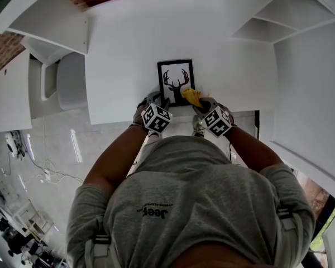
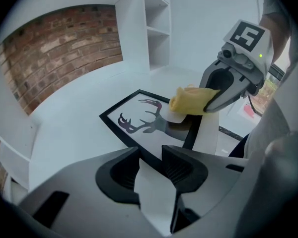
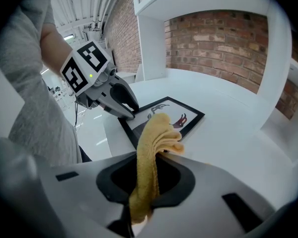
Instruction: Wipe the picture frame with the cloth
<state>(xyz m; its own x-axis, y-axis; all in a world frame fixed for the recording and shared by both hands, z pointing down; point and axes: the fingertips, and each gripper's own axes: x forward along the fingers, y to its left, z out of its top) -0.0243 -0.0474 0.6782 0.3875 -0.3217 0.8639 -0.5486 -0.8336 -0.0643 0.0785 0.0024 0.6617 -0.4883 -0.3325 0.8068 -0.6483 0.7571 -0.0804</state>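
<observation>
Left gripper (image 2: 156, 168): clenched on the near edge of the picture frame (image 1: 176, 77), at its lower left corner. The black border runs in between the jaws, so it looks like a hold-down to stop the frame sliding.

Frame lies flat on the white table (image 1: 117, 54), centre of the head view, close to the near edge. Antler print faces up.

Cloth (image 3: 156, 133): yellow, bunched, sticking out past the jaws, sitting over the frame's lower right corner. In the left gripper view it's on the glass or just above it. Can't call contact for sure.

Right gripper (image 3: 149, 175): grasping the cloth, with the fabric pinched between the jaws and a tail hanging below.

Progress, my read: setup done. Cloth picked up, frame pinned, cloth brought to the frame. The wipe itself is at one corner only. No visible dirt or streaks, so I can't tell what's been covered. Likely left: the rest of the glass toward the top, the left side and the borders.
</observation>
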